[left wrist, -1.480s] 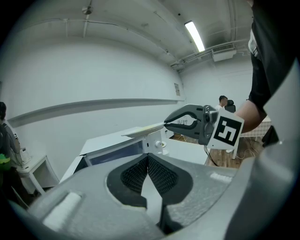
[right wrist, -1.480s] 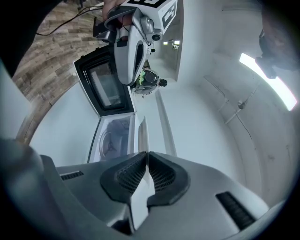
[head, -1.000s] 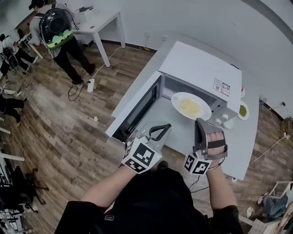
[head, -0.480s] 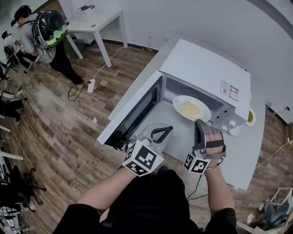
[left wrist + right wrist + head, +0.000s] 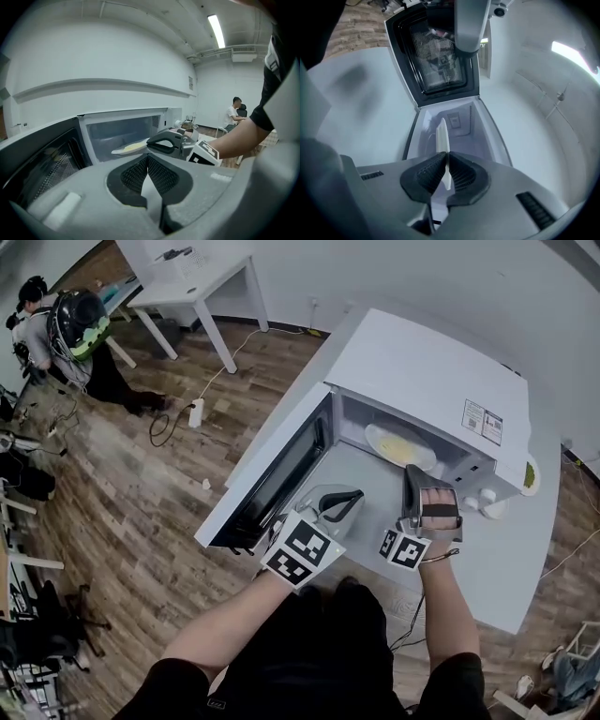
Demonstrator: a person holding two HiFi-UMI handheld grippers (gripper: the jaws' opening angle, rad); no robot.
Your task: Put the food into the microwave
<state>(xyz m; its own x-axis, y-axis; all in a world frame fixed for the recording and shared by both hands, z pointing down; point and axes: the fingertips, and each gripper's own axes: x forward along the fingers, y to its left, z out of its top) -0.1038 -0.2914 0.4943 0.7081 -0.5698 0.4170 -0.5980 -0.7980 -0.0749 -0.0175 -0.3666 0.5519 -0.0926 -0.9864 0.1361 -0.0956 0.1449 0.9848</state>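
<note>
Looking down from the head view, you lose the far part of the plate (image 5: 398,442) under the roof of the microwave (image 5: 427,371), so only its near half shows in the open cavity. The food (image 5: 405,448) on it is no more than a pale yellow patch, and what it is cannot be made out. From the right gripper view the plate is edge-on, a thin white sliver, and the food is out of sight. Whether the plate rests on the cavity floor or hangs above it, no view settles. A small dish with something green (image 5: 531,474) is mostly hidden behind the microwave's right corner, on the white table (image 5: 487,568).

Your right gripper (image 5: 410,479) has its jaws nearly together, both pads pinching the near rim of the plate, which reaches forward from them into the cavity. Your left gripper (image 5: 347,498) is just beside it to the left, in front of the opening and near the door (image 5: 272,474), which stands swung wide to the left. Its pads meet at the tips with nothing between them, and it touches neither the plate nor the door.
</note>
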